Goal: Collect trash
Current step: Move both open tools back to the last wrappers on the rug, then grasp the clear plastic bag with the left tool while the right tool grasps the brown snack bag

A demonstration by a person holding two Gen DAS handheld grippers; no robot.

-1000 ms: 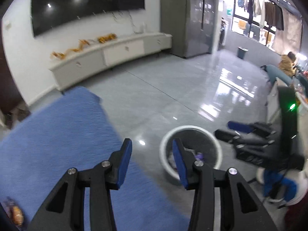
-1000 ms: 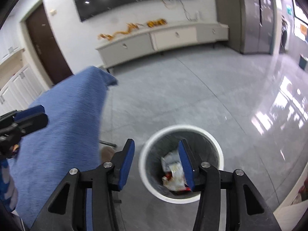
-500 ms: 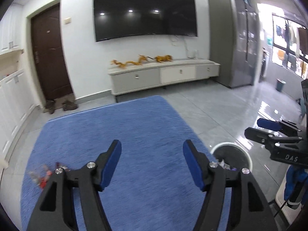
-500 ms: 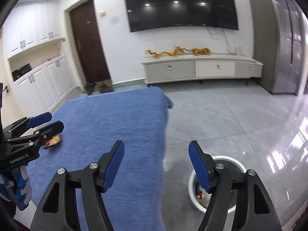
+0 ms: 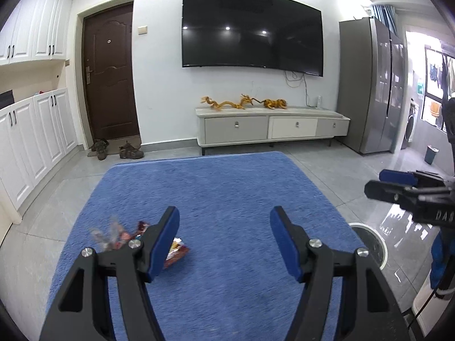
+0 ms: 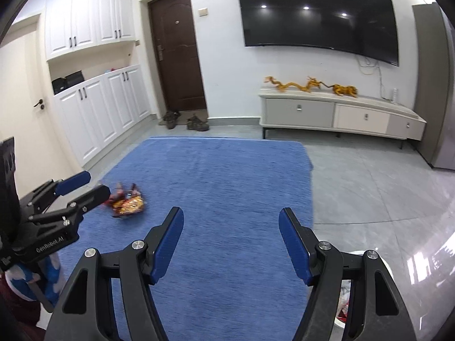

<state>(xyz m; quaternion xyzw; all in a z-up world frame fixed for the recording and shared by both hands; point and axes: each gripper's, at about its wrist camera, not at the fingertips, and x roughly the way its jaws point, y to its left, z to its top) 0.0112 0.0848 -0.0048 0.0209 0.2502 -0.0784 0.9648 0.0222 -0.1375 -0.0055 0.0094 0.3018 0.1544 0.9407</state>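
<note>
Several crumpled snack wrappers (image 5: 119, 234) lie on the blue rug (image 5: 227, 187), left of my left gripper (image 5: 224, 236), which is open and empty above the rug. In the right wrist view the wrappers (image 6: 128, 203) lie ahead to the left, by the left gripper's fingertips (image 6: 85, 184). My right gripper (image 6: 231, 238) is open and empty. A white-rimmed bin (image 5: 369, 245) stands on the floor at the rug's right edge; in the right wrist view the bin (image 6: 349, 287) is mostly hidden behind my right finger.
A low TV cabinet (image 5: 273, 126) stands against the far wall under a wall TV (image 5: 251, 32). A brown door (image 5: 109, 79) with shoes (image 5: 113, 149) is at the left. White cupboards (image 6: 99, 119) line the left wall. Grey tile floor (image 6: 369, 187) lies right of the rug.
Both grippers have swung up and left from over the bin to face the rug and the wrappers. Both jaws have opened wider.
</note>
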